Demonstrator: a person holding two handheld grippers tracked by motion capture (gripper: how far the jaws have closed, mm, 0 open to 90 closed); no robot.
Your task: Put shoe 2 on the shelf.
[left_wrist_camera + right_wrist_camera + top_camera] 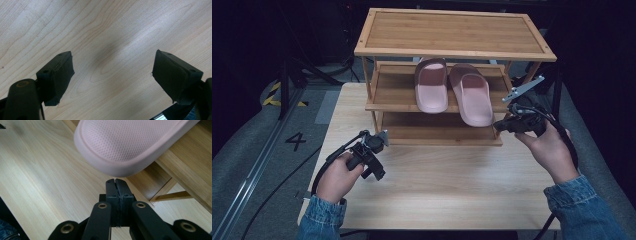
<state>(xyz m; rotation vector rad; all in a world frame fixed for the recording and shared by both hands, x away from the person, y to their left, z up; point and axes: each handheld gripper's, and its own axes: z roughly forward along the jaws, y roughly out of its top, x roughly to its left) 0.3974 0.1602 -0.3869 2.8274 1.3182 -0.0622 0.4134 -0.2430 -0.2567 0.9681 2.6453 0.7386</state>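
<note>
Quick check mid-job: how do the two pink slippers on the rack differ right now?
The left slipper sits fully on the middle shelf, pointing straight back. The right slipper is angled, and its heel overhangs the shelf's front edge, just ahead of the shut right tongs. Both are pink, open-toed and sole-down.

**Rack on a table, slippers on its middle shelf**

A pale wooden table (437,190) carries a three-tier bamboo rack (452,32) set at its far edge. Two pink slippers lie side by side on the middle shelf (392,92), toes toward the back. The left slipper (431,87) sits fully on the shelf; the right slipper (473,97) has its heel jutting past the front edge. The bottom shelf (437,132) and the rack's top are bare wood.
</note>
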